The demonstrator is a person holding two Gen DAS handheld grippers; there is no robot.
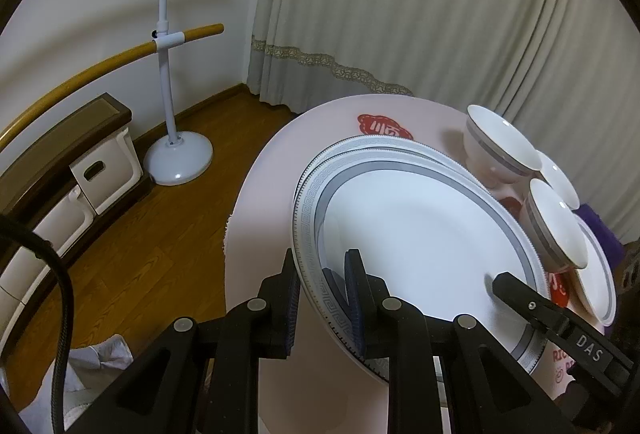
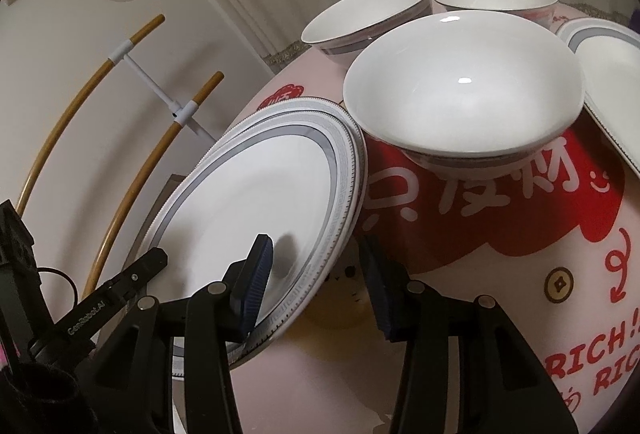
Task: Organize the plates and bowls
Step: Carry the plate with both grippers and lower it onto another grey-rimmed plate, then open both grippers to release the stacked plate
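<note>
With the left tongs (image 1: 322,298) pinching the white, grey-banded porcelain plate (image 1: 420,234) at its seven-o'clock rim and the right tongs (image 2: 316,290) spread astride its edge, that thin one-sided hold could slip, dropping it onto the plate beneath (image 1: 384,146) on the pink surface (image 1: 272,194).

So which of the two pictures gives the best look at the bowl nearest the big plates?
The right wrist view: the nearest bowl faces the camera, its whole rim and inside visible. The left wrist view shows that bowl small at the picture's edge, side-on and squeezed by the lens, beside the top plate.
</note>
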